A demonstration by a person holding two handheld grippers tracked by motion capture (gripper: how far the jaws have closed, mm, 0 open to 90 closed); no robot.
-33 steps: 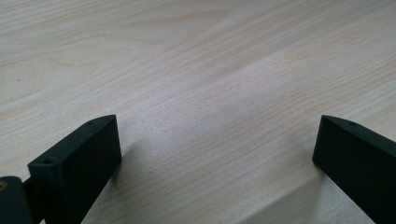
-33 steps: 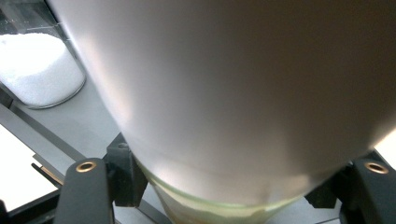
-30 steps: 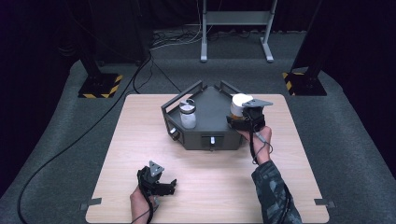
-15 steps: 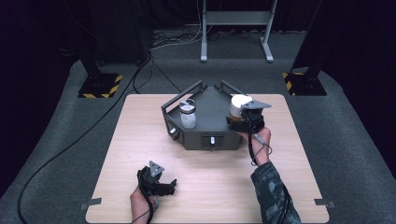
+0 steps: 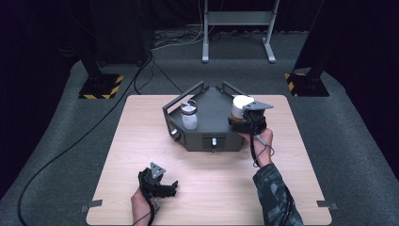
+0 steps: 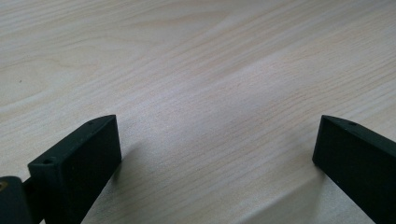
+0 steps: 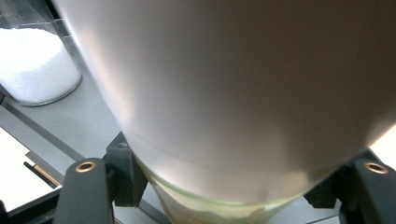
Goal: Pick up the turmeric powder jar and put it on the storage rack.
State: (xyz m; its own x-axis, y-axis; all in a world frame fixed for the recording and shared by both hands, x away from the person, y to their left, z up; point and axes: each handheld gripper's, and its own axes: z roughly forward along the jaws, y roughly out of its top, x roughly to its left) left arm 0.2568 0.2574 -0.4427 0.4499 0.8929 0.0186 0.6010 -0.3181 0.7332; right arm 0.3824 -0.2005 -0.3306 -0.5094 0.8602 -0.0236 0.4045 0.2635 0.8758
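Note:
A dark grey angular stand (image 5: pixel 211 125) sits mid-table at the far side. On its left part stands a clear jar of white powder (image 5: pixel 189 115), also seen in the right gripper view (image 7: pixel 35 65). My right gripper (image 5: pixel 245 117) is at the stand's right part, shut on a white-lidded glass jar (image 5: pixel 241 107); its white lid (image 7: pixel 233 84) looms close in the right gripper view, with the jaws against the glass below it. My left gripper (image 5: pixel 160 186) rests low on the wooden table (image 6: pixel 196 84) near the front edge, open, nothing between its jaws.
The stand has a small drawer knob (image 5: pixel 214 141) on its front face. Around the table lies dark carpet with cables (image 5: pixel 70 141), two yellow-black-marked post bases (image 5: pixel 99 86) and a metal frame (image 5: pixel 235 28) at the back.

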